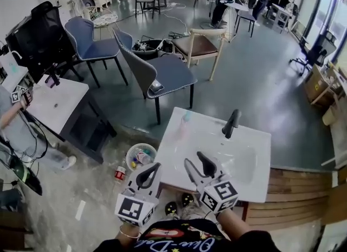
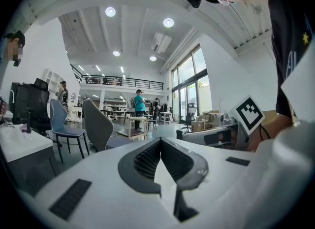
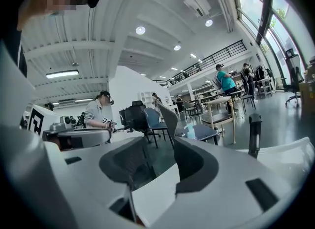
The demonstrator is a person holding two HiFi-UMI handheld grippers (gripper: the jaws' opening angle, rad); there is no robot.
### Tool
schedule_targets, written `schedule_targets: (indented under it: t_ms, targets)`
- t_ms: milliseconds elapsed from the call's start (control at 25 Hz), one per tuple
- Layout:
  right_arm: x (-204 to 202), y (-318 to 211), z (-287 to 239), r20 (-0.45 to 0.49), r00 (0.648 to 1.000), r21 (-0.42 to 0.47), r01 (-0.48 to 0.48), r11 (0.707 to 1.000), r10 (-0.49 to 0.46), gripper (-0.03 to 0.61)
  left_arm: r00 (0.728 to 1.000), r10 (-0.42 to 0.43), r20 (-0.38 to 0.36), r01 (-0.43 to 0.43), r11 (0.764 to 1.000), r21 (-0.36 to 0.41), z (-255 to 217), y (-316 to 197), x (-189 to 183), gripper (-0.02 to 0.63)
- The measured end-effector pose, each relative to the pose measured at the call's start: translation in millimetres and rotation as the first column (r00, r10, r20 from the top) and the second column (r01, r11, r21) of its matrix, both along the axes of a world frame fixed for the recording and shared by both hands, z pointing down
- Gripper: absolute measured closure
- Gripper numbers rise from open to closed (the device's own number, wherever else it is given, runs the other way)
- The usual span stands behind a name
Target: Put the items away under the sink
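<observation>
Floor left of the sink (image 1: 246, 161) holds the basket (image 1: 128, 153) of items, nearer the left tool (image 1: 152, 169), pinched closed and empty; right tool (image 1: 196, 164) parted, empty.

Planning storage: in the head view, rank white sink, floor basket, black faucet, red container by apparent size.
Largest to smallest: white sink, floor basket, black faucet (nearer the camera, so unsure), red container.
</observation>
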State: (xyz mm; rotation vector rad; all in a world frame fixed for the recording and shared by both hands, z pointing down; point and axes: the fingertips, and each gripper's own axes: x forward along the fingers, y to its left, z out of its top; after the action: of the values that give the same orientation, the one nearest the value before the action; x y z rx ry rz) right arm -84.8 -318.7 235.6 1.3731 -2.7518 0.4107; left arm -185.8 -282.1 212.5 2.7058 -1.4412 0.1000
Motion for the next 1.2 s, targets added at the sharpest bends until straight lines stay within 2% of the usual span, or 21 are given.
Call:
schedule_targets:
  t_ms: [240, 400, 640, 880, 1200]
  targets:
    - [7, -21, 11, 0.029, 0.999, -0.025, -0.02, 1.0, 0.02, 0.367, 0.998, -0.033, 0.049, 0.034, 0.999, -0.025, 4, -6, 1, 0.604]
    - [12, -37, 20, 0.032, 0.999, -0.044, -0.019, 0.999, 0.02, 0.343, 0.997, -0.051, 0.058, 0.052, 0.998, -0.019, 0, -15, 7, 0.604]
    - [15, -62, 33, 0.015, 1.0, -0.052, -0.017, 0.999, 0.018, 0.33, 0.995, -0.09, 0.043, 0.092, 0.994, -0.062, 2, -24, 14, 0.604]
    - [15, -83, 43, 0.015, 1.0, -0.06, -0.017, 0.998, 0.018, 0.33, 0.988, -0.136, 0.067, 0.141, 0.988, -0.069, 4, -28, 6, 0.604]
    - [5, -111, 58, 0.024, 1.0, -0.075, -0.002, 0.997, 0.003, 0.328, 0.969, -0.225, 0.099, 0.235, 0.966, -0.107, 12, -24, -16, 0.604]
